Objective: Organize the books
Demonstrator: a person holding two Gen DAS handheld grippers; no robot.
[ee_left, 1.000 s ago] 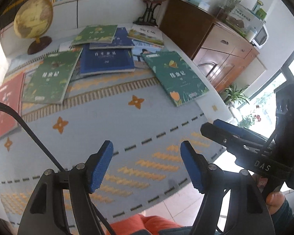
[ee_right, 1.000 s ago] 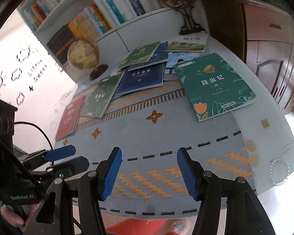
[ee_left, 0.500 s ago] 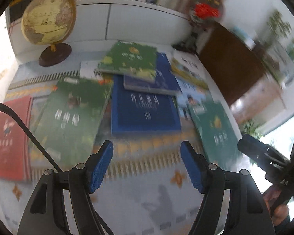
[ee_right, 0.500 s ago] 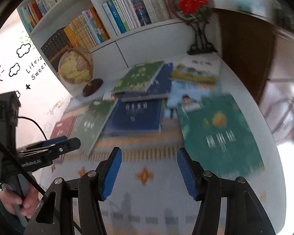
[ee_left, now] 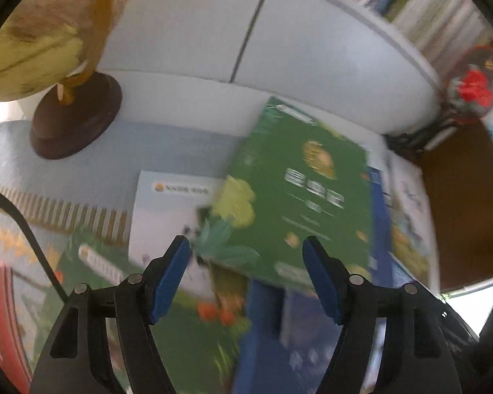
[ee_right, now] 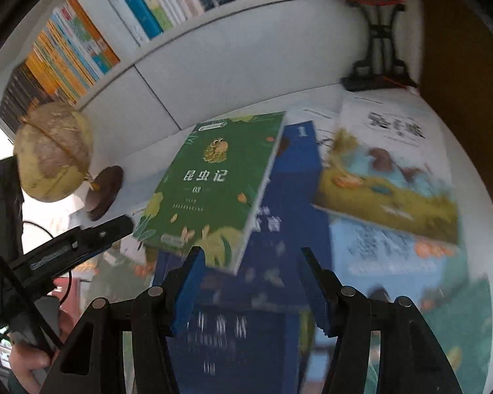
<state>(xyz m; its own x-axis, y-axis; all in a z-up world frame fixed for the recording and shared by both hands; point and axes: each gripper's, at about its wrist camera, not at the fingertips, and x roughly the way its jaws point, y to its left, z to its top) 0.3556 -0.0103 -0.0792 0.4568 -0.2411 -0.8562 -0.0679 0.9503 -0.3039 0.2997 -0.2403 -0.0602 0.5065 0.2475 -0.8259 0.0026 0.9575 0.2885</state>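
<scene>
With both grippers' jaws spread and empty, the thin green paperback book [ee_right: 213, 184] lay atop a blue book [ee_right: 289, 197] mid-table, probably light and stiff, best pinched at its overhanging near edge.

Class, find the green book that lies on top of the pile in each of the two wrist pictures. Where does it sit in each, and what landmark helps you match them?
Left wrist view: the green book fills the centre right, just beyond the open left gripper.
Right wrist view: the same book sits centre left, above the open right gripper.
Shared landmark: the globe, left of the book in both.
</scene>
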